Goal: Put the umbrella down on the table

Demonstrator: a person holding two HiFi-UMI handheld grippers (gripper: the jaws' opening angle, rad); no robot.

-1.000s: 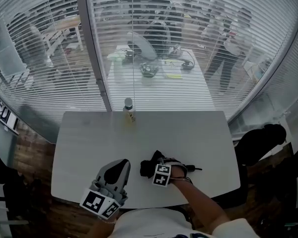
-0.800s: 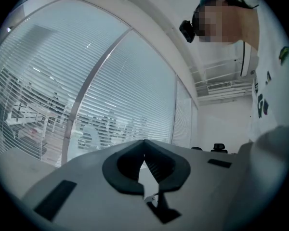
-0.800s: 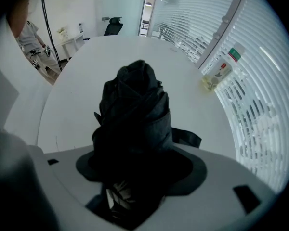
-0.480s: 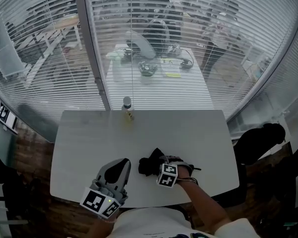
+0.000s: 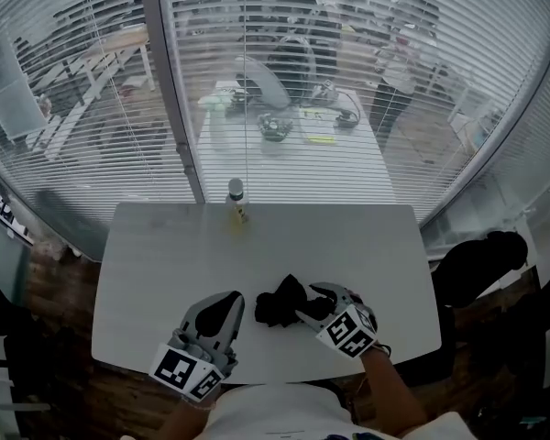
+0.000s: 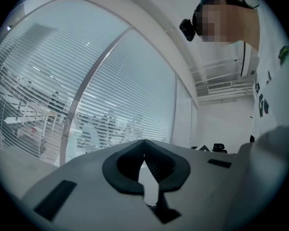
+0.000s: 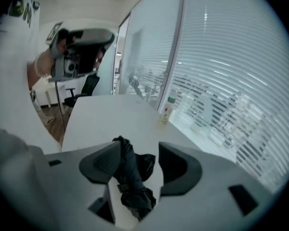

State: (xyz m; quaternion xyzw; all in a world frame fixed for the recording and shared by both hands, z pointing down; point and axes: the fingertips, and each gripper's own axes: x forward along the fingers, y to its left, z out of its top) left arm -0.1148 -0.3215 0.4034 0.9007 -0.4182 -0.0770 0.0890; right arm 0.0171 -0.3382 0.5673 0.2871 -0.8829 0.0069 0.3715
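umbrella (image 5: 275, 304): lies on tabletop (image 5: 165, 246), long axis left-right | right gripper (image 5: 312, 306): jaws apart, just been closing, umbrella in gap unclamped | left gripper (image 5: 224, 306): jaws together

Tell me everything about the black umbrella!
The umbrella is small, black and folded up, and its soft cloth looks bunched and crumpled. It lies on the white table, near the front edge. The right gripper has its jaws apart, and the umbrella shows between them. The jaws have just been closing a little, but no pad presses on it.
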